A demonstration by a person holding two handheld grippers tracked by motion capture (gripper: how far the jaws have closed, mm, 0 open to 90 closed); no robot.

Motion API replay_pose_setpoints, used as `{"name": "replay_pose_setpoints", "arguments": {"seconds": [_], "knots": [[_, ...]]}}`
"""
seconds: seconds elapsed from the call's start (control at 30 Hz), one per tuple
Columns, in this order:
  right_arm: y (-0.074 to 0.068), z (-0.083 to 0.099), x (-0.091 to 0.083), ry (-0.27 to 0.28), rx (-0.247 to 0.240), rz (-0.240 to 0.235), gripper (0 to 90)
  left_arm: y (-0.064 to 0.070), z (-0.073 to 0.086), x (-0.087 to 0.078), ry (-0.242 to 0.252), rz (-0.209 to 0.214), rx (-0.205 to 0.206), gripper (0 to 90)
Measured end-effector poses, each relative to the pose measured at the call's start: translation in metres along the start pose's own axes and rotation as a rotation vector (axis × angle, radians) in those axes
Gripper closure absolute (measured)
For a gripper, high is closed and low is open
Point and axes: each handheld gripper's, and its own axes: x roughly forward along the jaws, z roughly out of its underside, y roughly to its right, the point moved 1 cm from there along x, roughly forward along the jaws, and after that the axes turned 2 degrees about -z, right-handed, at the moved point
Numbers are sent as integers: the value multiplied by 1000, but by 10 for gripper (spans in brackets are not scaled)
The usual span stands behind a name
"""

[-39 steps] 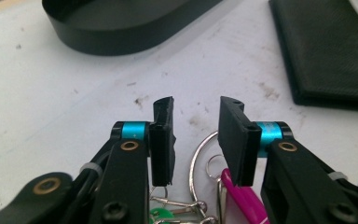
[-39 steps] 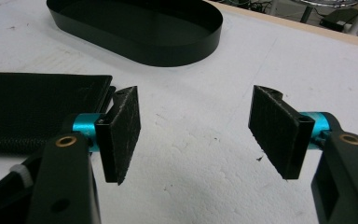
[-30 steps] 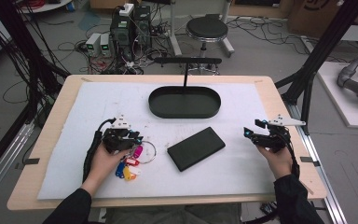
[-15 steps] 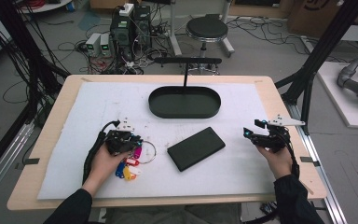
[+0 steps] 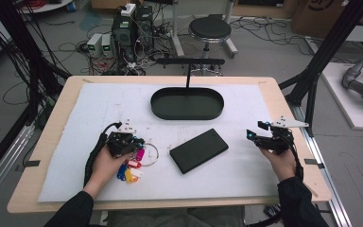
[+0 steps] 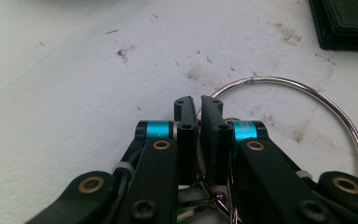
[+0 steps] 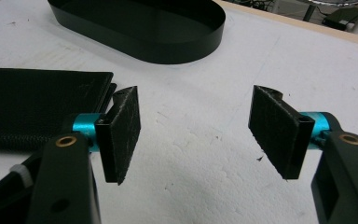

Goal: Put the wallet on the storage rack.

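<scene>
The left gripper (image 6: 195,105) has edged rightward, nearly closed on the key ring (image 6: 307,98); right gripper (image 7: 193,123) (empty) gapes wide.

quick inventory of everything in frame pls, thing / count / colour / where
table: 1, light wood edge, under everything
mat: 1, white, stained, covers the tabletop
oval tray: 1, black, empty, far centre of mat
flat case: 1, black, mat centre, near side of tray
key ring: 1, silver, flat on mat at left gripper
key tags: several; pink, blue, yellow, red; bunched by left hand
stool: 1, black, floor beyond table
left gripper: black, fingers closed on the ring's rim
right gripper: black, fingers open, right of case
</scene>
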Motion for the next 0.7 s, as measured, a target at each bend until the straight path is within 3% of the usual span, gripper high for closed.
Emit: {"name": "replay_pose_setpoints", "arguments": {"seconds": [0.07, 0.13, 0.27, 0.47, 0.7], "knots": [[0, 0, 0, 1, 0, -1, 346, 0, -1, 0, 2, -10, -4, 803], [0, 0, 0, 2, 3, -2, 346, -1, -1, 0, 1, -25, -5, 706], [-2, 0, 2, -2, -1, -31, 351, -3, -1, -2, 4, -40, -20, 673], [-6, 0, 6, -13, -27, -67, 361, -1, -4, -8, 53, -66, -11, 625], [-20, 2, 21, -85, -82, -196, 388, 1, -6, -17, 115, -80, -12, 576]]}}
